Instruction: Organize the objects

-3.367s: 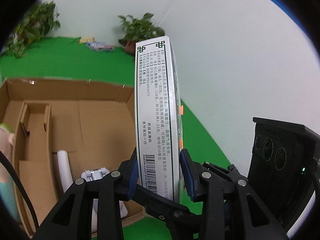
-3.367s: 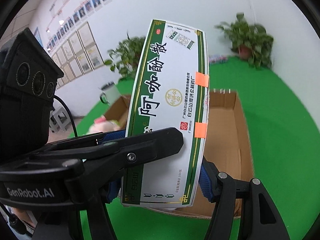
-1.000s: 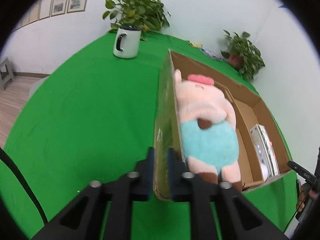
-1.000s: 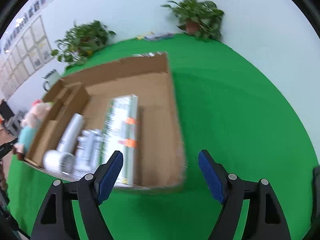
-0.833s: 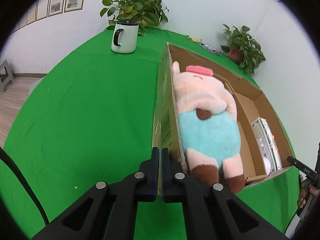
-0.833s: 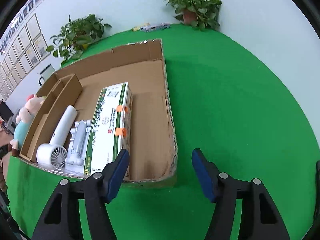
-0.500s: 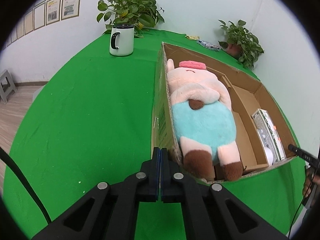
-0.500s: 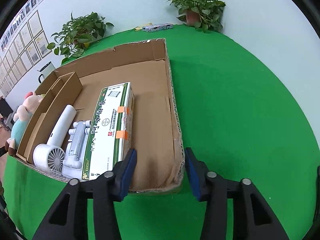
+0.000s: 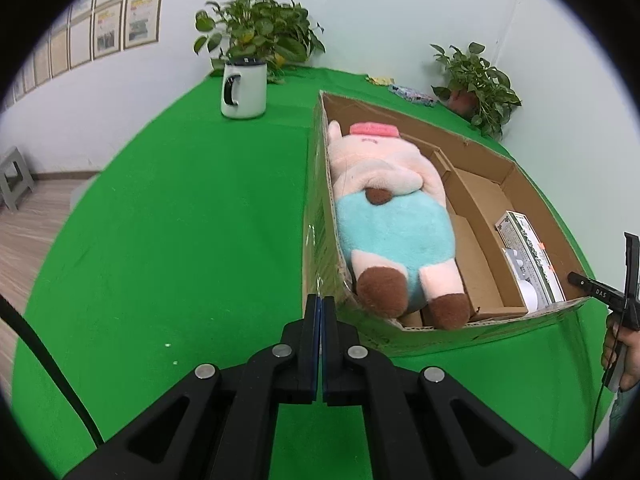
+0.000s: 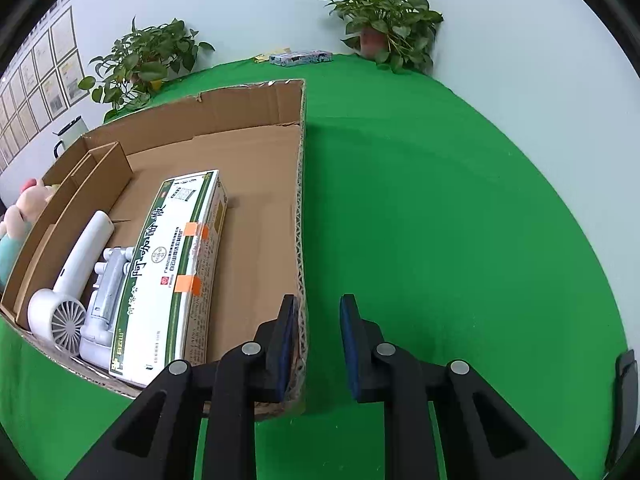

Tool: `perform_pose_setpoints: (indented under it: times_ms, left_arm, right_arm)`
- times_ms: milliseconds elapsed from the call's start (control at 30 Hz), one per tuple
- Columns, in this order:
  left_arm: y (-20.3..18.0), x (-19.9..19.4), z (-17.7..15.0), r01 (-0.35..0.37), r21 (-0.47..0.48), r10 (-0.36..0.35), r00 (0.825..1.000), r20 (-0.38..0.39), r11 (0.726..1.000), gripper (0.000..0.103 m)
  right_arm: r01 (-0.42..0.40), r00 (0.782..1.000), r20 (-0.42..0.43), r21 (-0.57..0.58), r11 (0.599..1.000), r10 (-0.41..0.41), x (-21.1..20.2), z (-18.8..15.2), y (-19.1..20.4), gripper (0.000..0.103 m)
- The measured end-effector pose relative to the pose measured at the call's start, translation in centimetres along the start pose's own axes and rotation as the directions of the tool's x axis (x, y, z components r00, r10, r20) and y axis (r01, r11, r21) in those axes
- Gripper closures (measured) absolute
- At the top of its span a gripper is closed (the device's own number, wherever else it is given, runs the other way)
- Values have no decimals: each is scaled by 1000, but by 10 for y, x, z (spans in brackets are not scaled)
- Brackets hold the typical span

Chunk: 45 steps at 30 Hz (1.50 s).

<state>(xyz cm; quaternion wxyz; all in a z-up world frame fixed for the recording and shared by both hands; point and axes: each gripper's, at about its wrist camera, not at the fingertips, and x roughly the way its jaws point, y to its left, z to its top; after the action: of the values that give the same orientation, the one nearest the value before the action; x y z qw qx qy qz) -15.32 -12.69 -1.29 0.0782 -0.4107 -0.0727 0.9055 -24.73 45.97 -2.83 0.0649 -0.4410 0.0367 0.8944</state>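
An open cardboard box (image 9: 440,334) lies on the green table. Inside are a pink and blue plush pig (image 9: 392,216), a green and white medicine carton (image 10: 172,264), a white hand fan (image 10: 68,288) and a grey pipe fitting (image 10: 108,292). My left gripper (image 9: 320,304) is shut, its tips at the box's near left corner with nothing seen between them. My right gripper (image 10: 317,312) straddles the box's right wall (image 10: 301,200) and its jaws are closing. The left pad touches the wall's inner face. The right pad stands apart from it.
A white mug (image 9: 244,88) and a potted plant (image 9: 260,36) stand at the far left. Another plant (image 10: 384,12) and a small packet (image 10: 300,57) sit at the back. A person's hand (image 9: 624,352) shows at the right edge. Green cloth surrounds the box.
The medicine carton, held earlier by both grippers, now lies in the box. The left jaws shut and slid back to the near corner. The right jaws narrowed around the right wall.
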Motion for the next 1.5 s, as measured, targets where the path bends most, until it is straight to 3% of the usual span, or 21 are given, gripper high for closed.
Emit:
perform_pose_setpoints:
  times_ms: [333, 400, 433, 467, 500, 533, 567, 600, 633, 700, 800, 1000, 1133, 1300, 1400, 1500]
  left_arm:
    - [-26, -43, -2, -71, 46, 66, 991, 115, 996, 101]
    - [-37, -50, -6, -97, 64, 87, 986, 144, 993, 93]
    - [-45, -53, -9, -117, 75, 103, 981, 164, 990, 76]
    - [-49, -55, -11, -125, 79, 109, 978, 179, 989, 51]
    - [-59, -60, -17, -129, 82, 109, 970, 217, 988, 41]
    - [-64, -61, -18, -127, 84, 104, 966, 238, 988, 29]
    - [-72, -64, -22, -127, 85, 100, 958, 268, 988, 24]
    - [-81, -66, -26, -131, 87, 99, 950, 296, 988, 24]
    - [-87, -67, -29, -132, 92, 97, 944, 314, 987, 24]
    - [-104, -65, -38, -138, 111, 92, 934, 345, 984, 24]
    - [-124, -52, -47, -124, 144, 70, 942, 329, 982, 23]
    - [-149, -25, -51, -111, 134, 60, 937, 343, 985, 23]
    - [-164, -3, -42, -134, 148, 77, 938, 338, 980, 23]
    - [-166, 22, -45, -149, 132, 106, 952, 286, 980, 24]
    - [-165, 21, -52, -179, 135, 126, 935, 331, 975, 22]
    - [-163, 20, -51, -175, 127, 125, 936, 328, 976, 20]
  right_arm:
    - [16, 1000, 16, -28, 999, -16, 4, 4, 0, 87]
    - [29, 999, 36, -17, 999, -29, -4, -2, 5, 87]
    - [33, 998, 58, -11, 999, -32, -11, -5, 8, 86]
    - [36, 996, 84, -9, 999, -35, -20, -10, 12, 84]
    - [44, 992, 122, -19, 999, -42, -33, -18, 20, 74]
    - [46, 986, 159, -28, 999, -41, -45, -26, 29, 48]
    - [43, 982, 187, -29, 999, -36, -54, -33, 35, 30]
    - [24, 968, 250, -33, 999, -15, -70, -46, 46, 4]
    - [8, 957, 290, -42, 999, 4, -81, -55, 54, 1]
    - [-21, 938, 343, -65, 998, 43, -96, -72, 72, 1]
    - [-60, 917, 390, -71, 996, 83, -107, -89, 97, 1]
    - [-58, 904, 421, -46, 997, 72, -96, -87, 127, 1]
    - [-46, 910, 409, -53, 998, 64, -80, -77, 141, 1]
    - [-14, 927, 374, -58, 998, 35, -55, -71, 152, 1]
    - [0, 925, 379, -75, 997, 29, -49, -71, 155, 0]
    - [-13, 927, 374, -84, 996, 43, -47, -71, 156, 0]
